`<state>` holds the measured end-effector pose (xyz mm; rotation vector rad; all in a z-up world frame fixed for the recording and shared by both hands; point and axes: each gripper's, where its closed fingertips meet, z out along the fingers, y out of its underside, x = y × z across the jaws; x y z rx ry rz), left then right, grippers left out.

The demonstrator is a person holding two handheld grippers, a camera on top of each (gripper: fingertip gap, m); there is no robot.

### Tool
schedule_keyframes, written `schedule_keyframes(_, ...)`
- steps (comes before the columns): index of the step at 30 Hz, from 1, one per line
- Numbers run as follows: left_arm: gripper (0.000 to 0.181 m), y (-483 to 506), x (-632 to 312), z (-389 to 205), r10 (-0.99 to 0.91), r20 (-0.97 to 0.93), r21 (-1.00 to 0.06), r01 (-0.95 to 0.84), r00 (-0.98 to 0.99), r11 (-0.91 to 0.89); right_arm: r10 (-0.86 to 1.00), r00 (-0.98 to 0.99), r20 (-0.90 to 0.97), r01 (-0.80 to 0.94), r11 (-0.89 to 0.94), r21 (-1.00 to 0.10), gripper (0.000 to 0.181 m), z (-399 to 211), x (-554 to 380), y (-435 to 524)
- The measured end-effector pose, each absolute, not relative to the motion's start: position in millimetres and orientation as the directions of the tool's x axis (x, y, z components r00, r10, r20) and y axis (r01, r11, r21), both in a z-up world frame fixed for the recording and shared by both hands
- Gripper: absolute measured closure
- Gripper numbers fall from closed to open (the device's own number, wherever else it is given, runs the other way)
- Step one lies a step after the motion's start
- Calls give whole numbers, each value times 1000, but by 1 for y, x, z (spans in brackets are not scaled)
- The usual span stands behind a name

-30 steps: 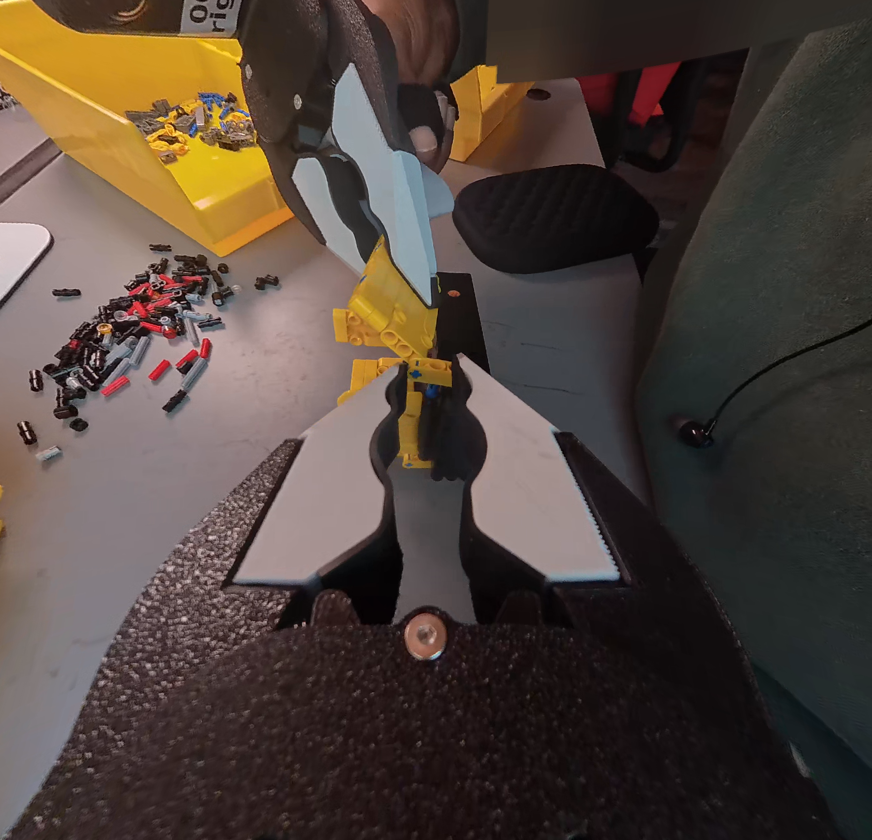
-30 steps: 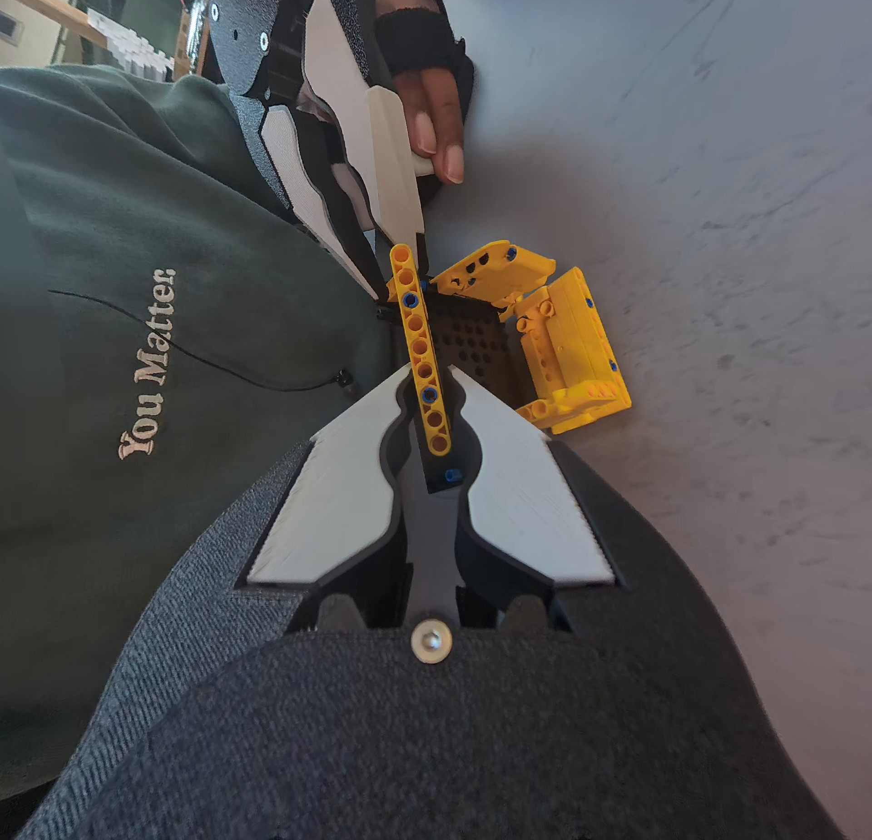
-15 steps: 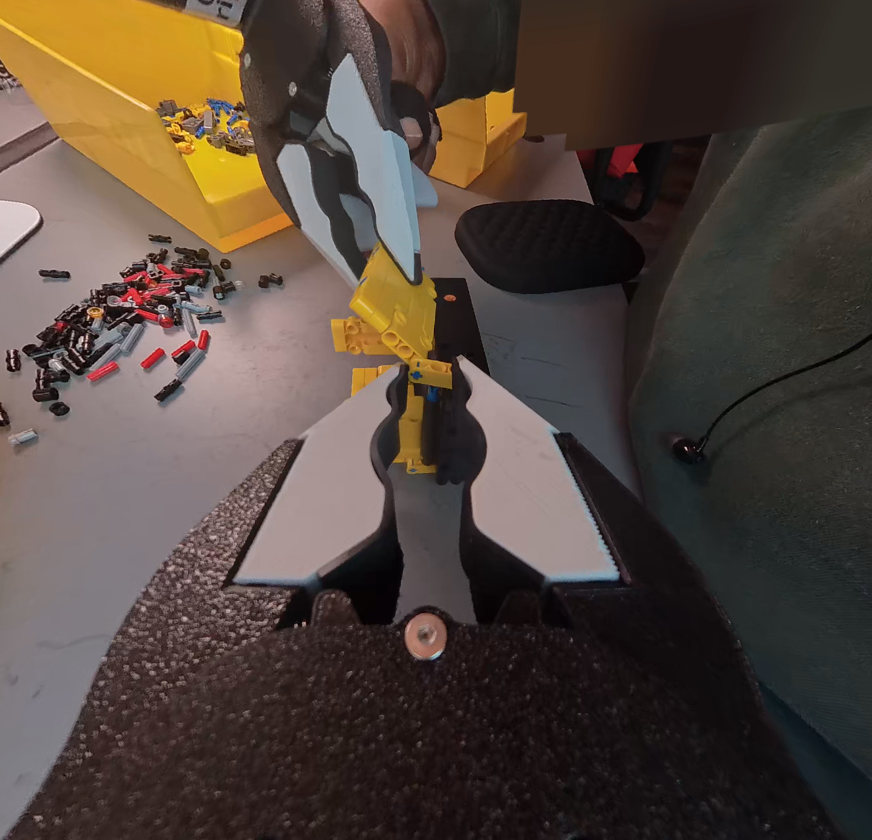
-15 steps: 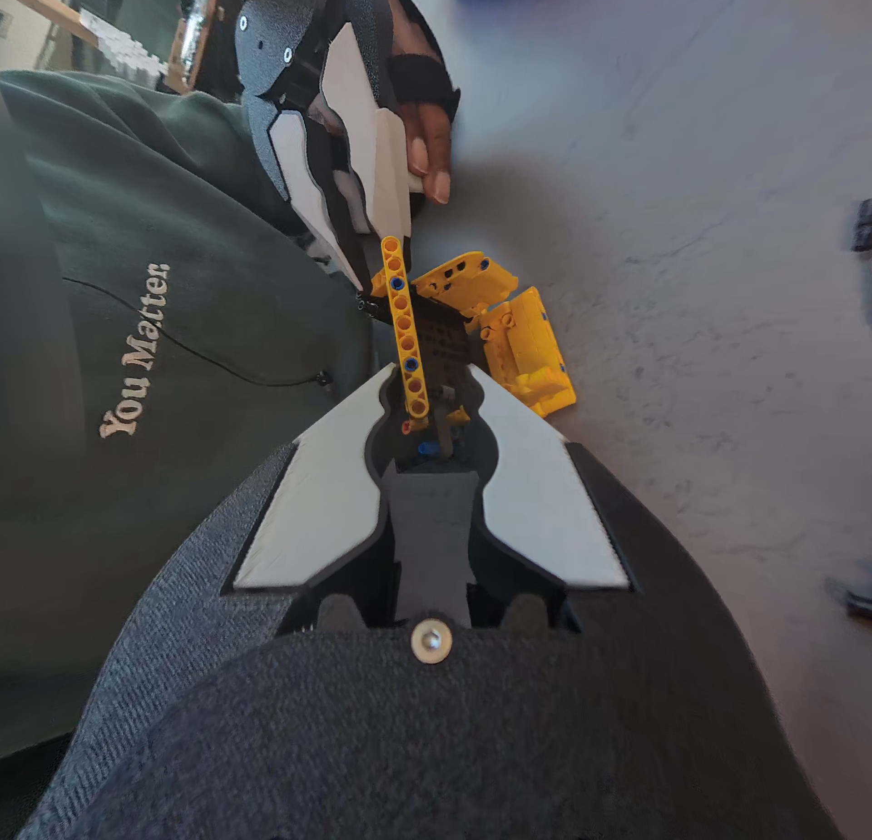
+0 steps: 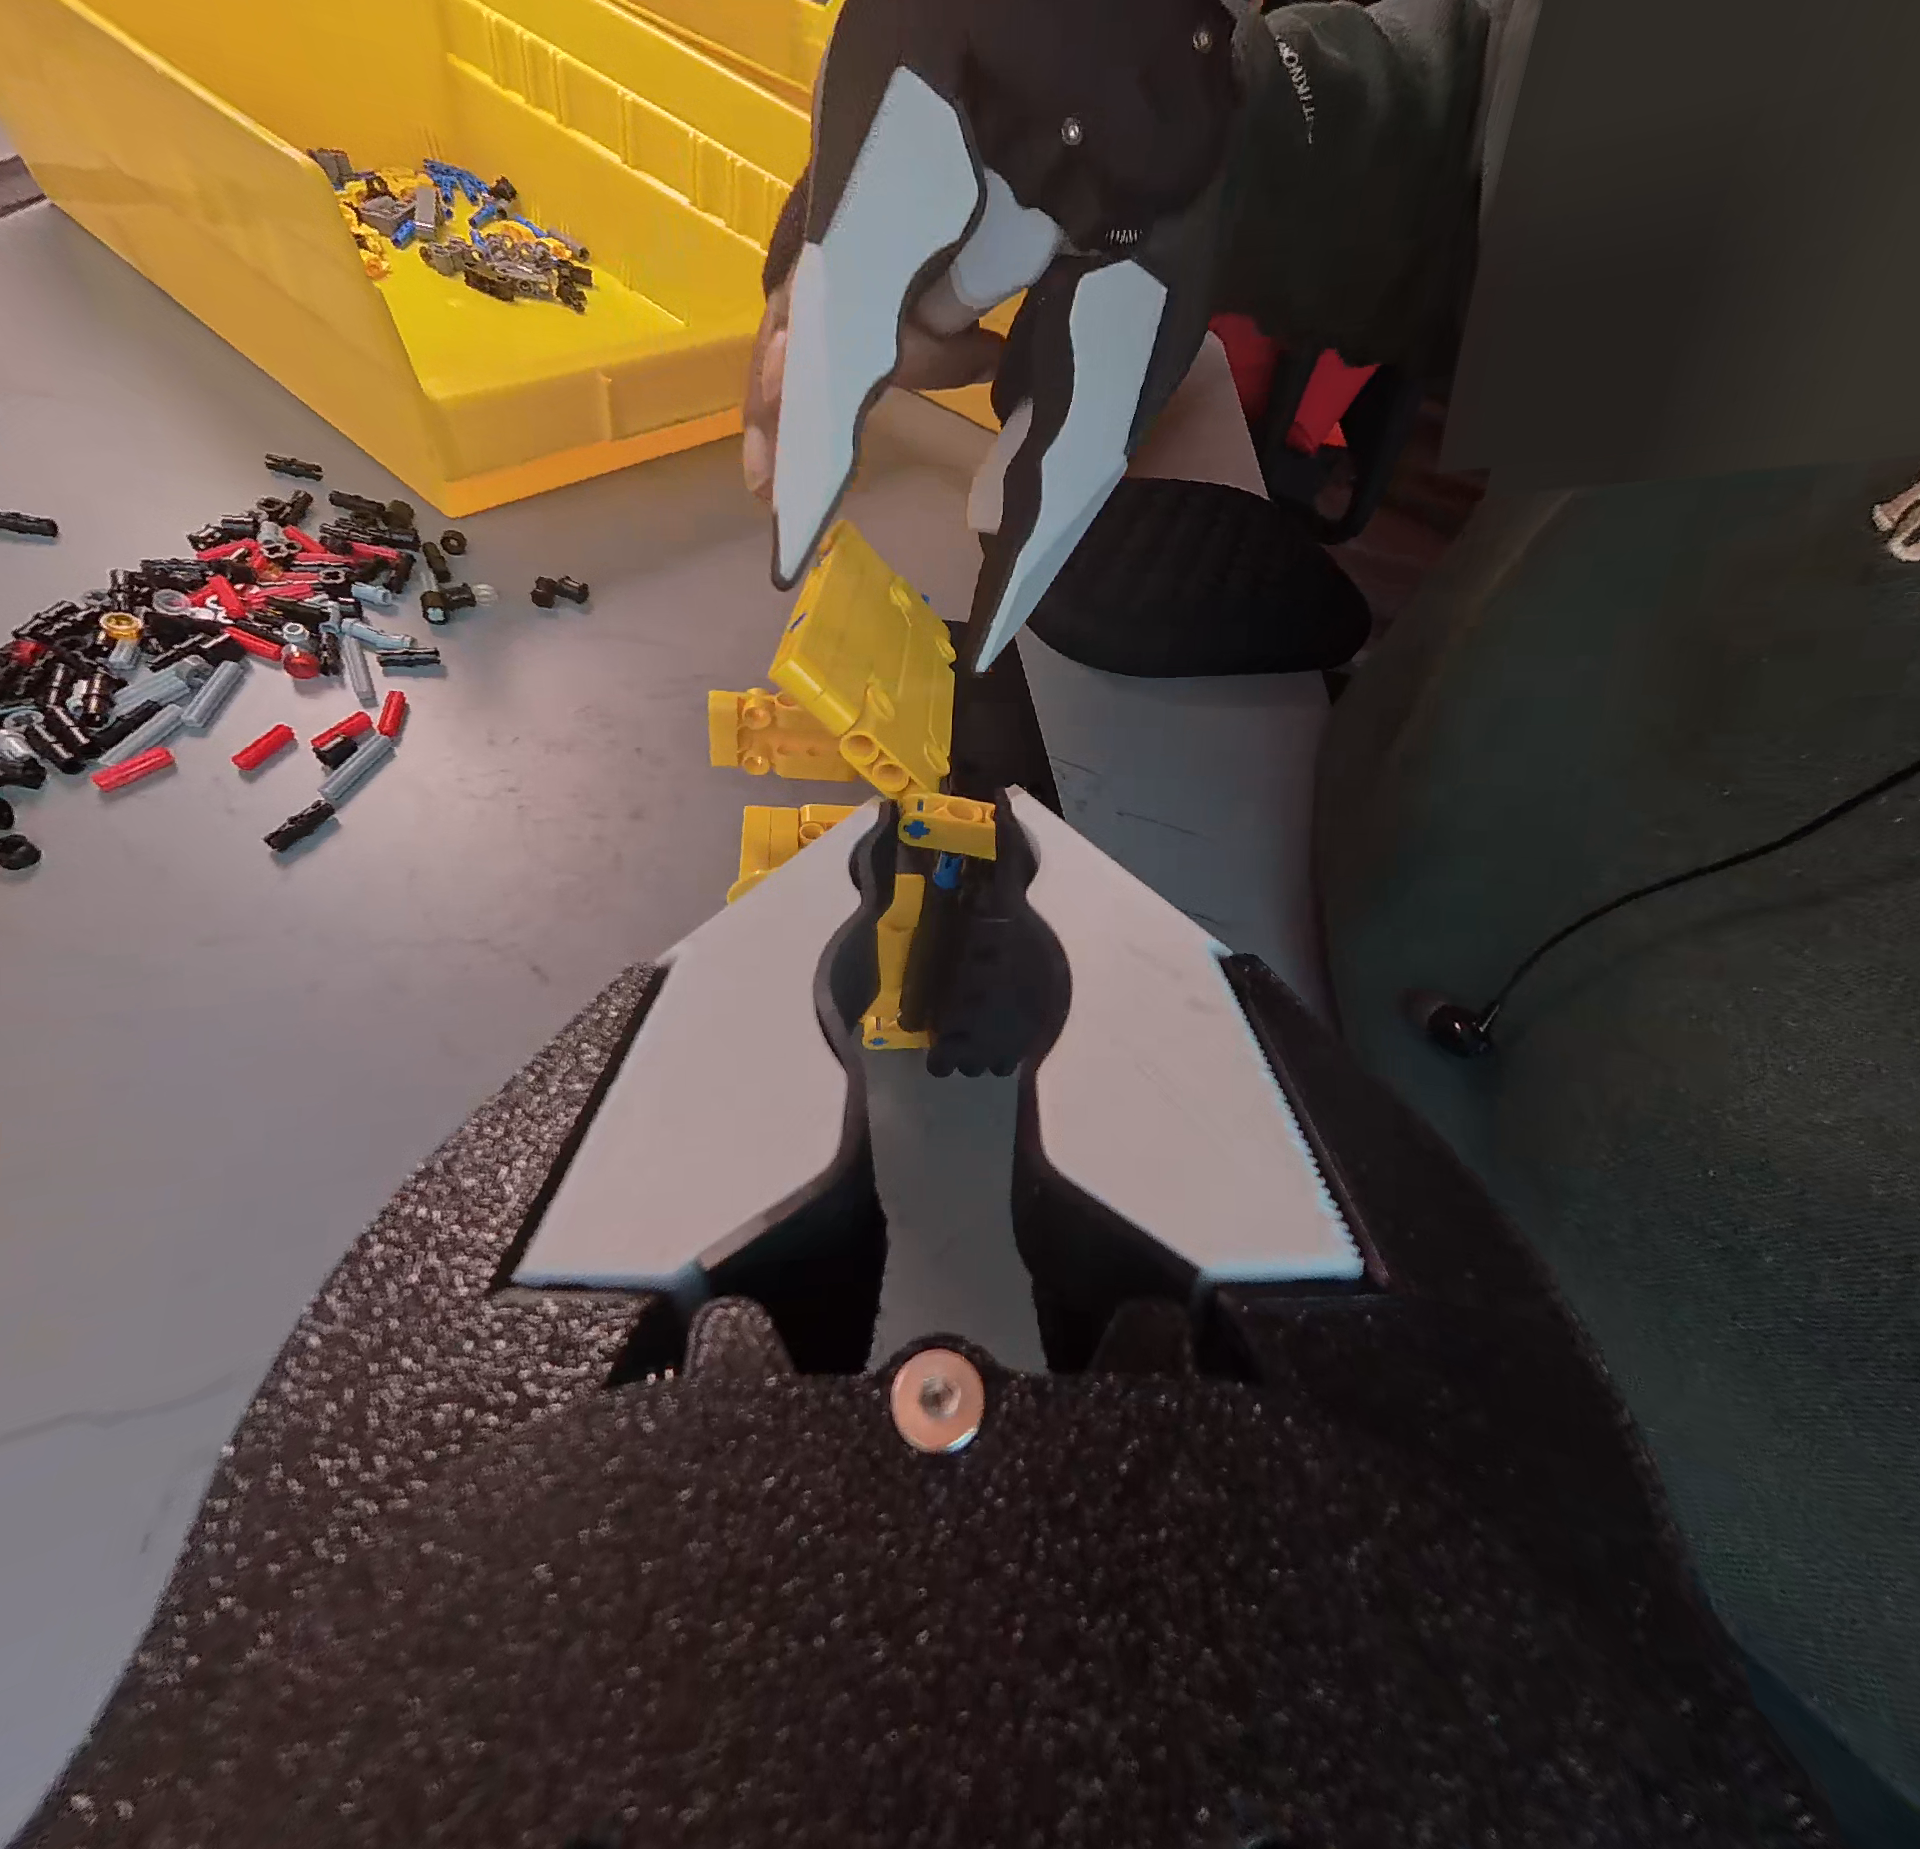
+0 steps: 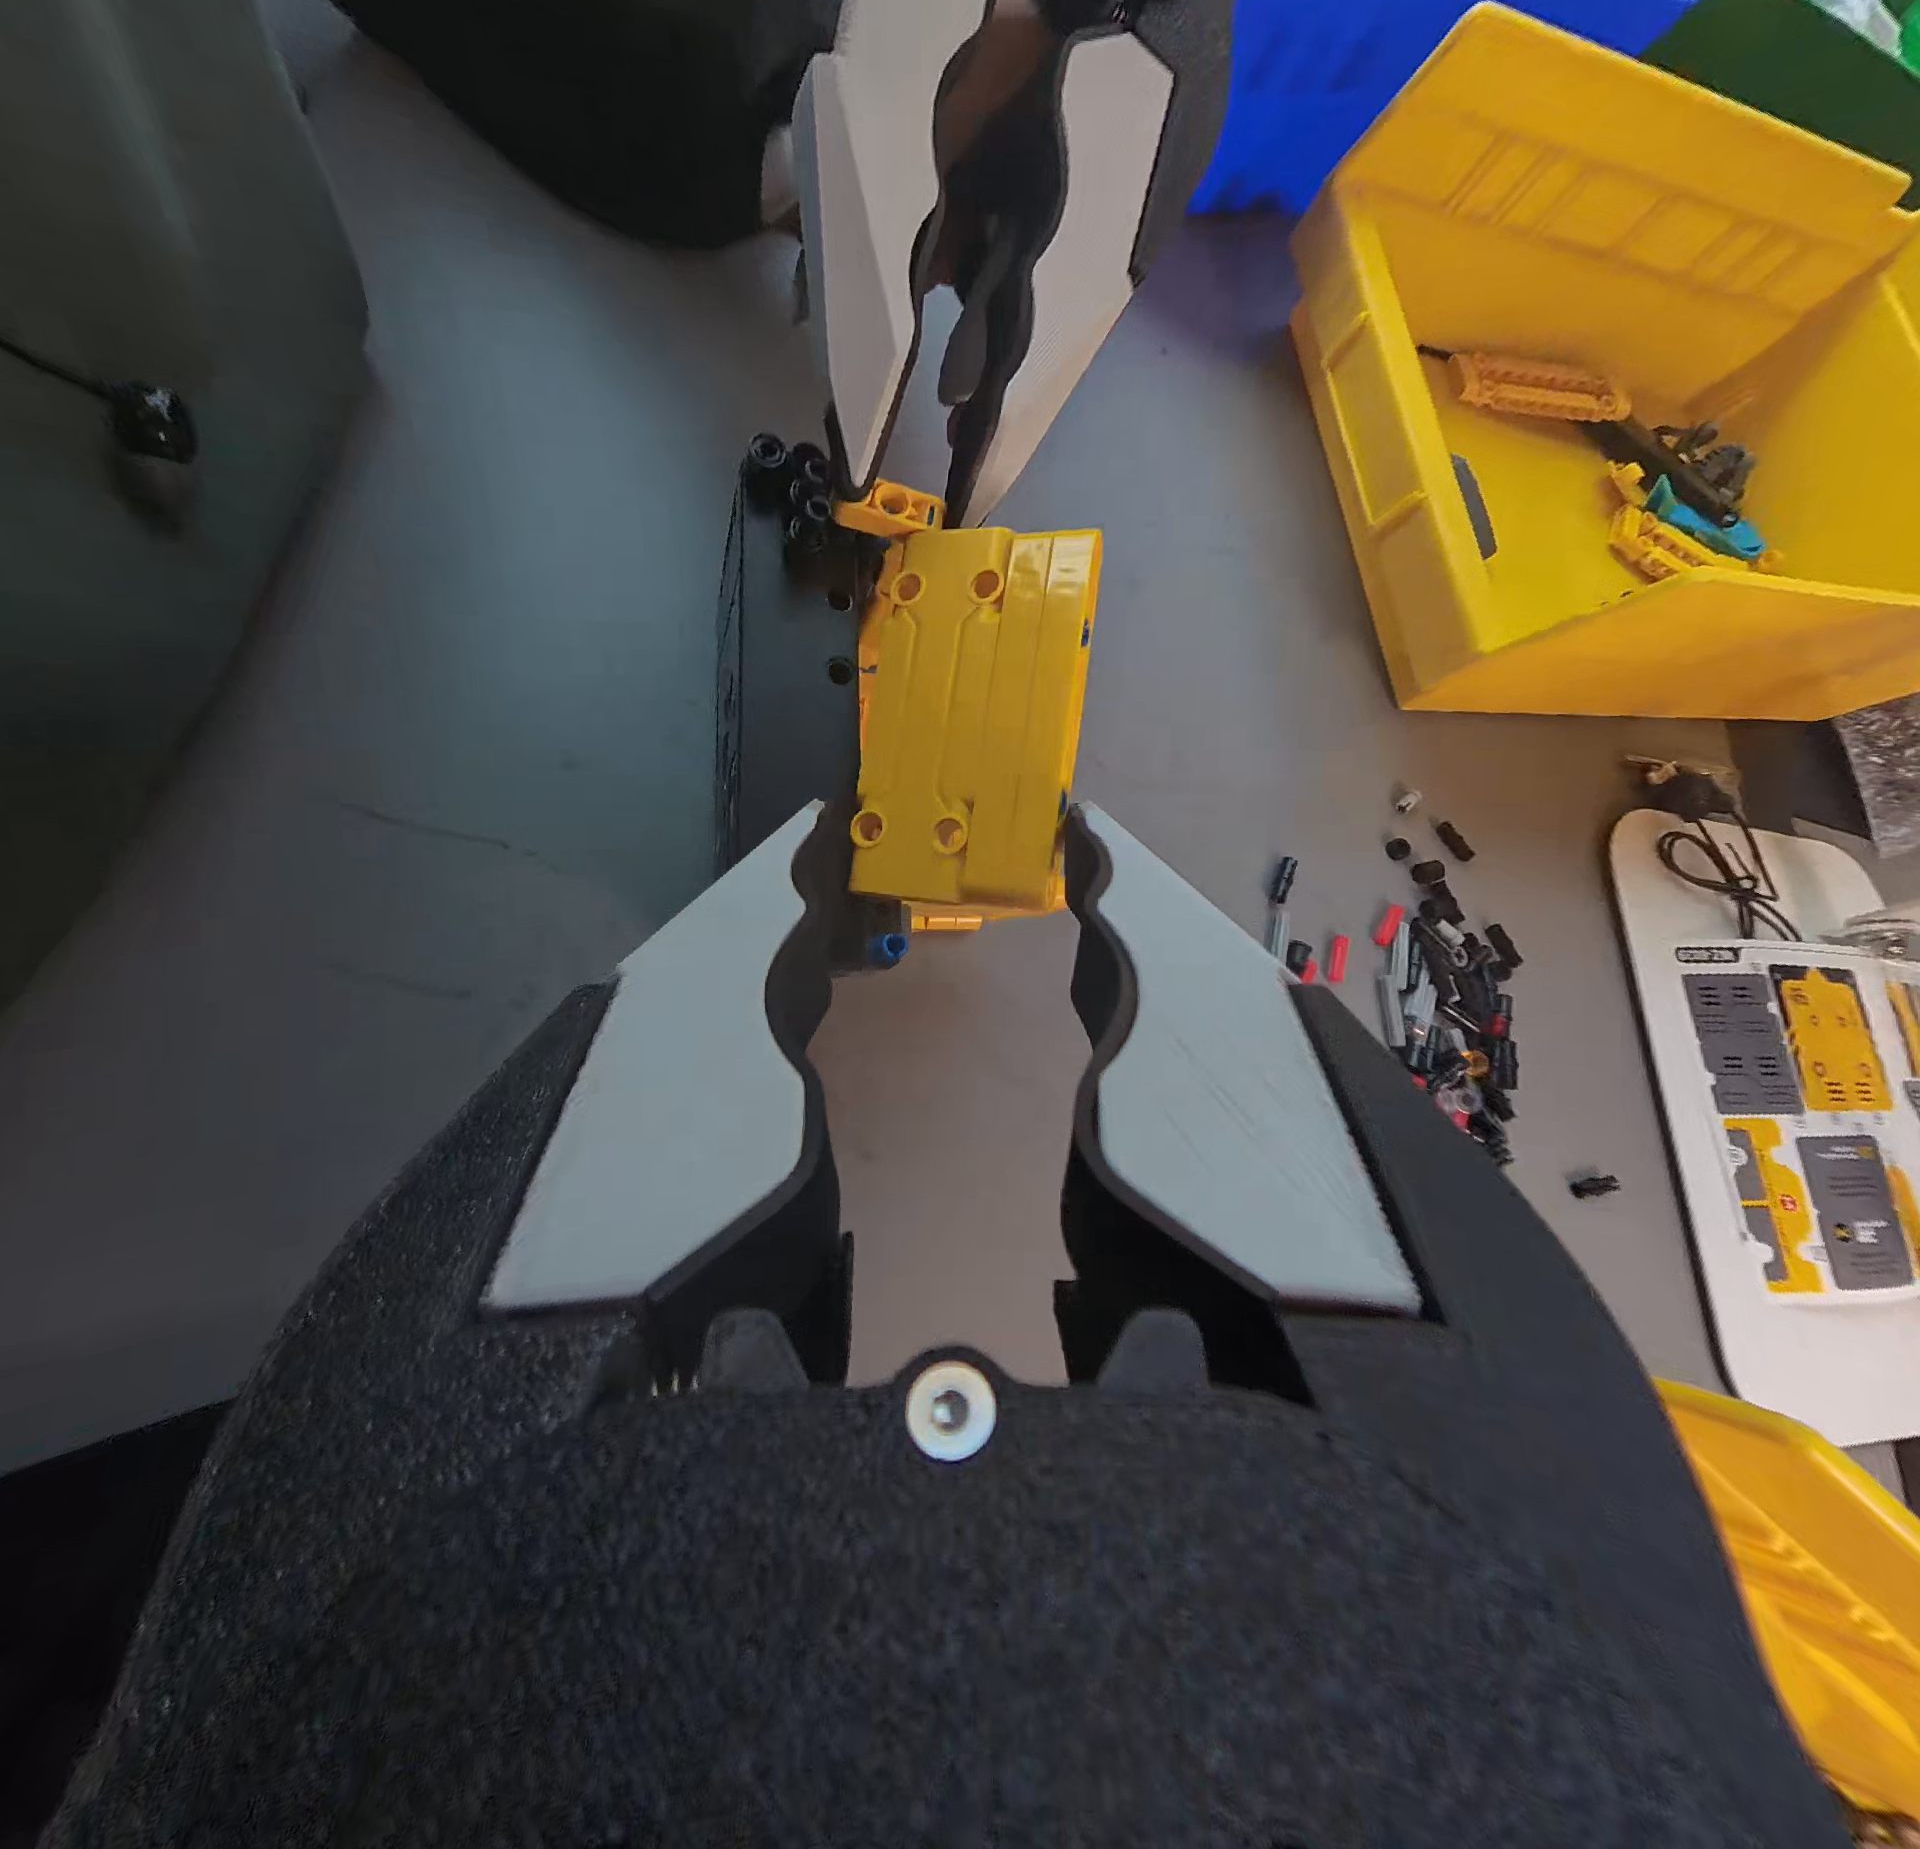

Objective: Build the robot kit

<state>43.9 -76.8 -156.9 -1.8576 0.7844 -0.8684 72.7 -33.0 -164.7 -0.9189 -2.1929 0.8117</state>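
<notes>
- The grey desk carries everything; a large yellow bin holding small parts sits toward its far edge, and you sit at the near edge.
- A white instruction sheet lies beside a second yellow bin.
- The yellow-and-black brick model stands near your edge of the desk.
- Your left hand-held gripper is clenched on the model's black and yellow end.
- Your right hand-held gripper is released, its fingers straddling the yellow panel; whether they touch it is unclear.
- A scatter of loose black, red and grey pins lies between bin and model.
</notes>
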Motion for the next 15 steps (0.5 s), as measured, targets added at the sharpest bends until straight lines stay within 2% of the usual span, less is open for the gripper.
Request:
schedule_keyframes(3,164,-77,45,-157,-801,243,-911,-156,547,-382,786,-586,196,422,503,-754,141,-168,72,-33)
schedule_keyframes(7,163,-76,45,-154,-799,264,-912,-129,541,-388,772,-633,-56,514,366,-776,142,-172,72,-35)
schedule_keyframes(11,141,-78,44,-146,-800,297,-916,-83,521,-393,705,-614,-356,639,178,-748,141,-176,73,-39)
schedule_keyframes(15,124,-84,45,-148,-799,260,-915,-127,542,-384,671,-597,-440,676,126,-726,141,-176,74,-38)
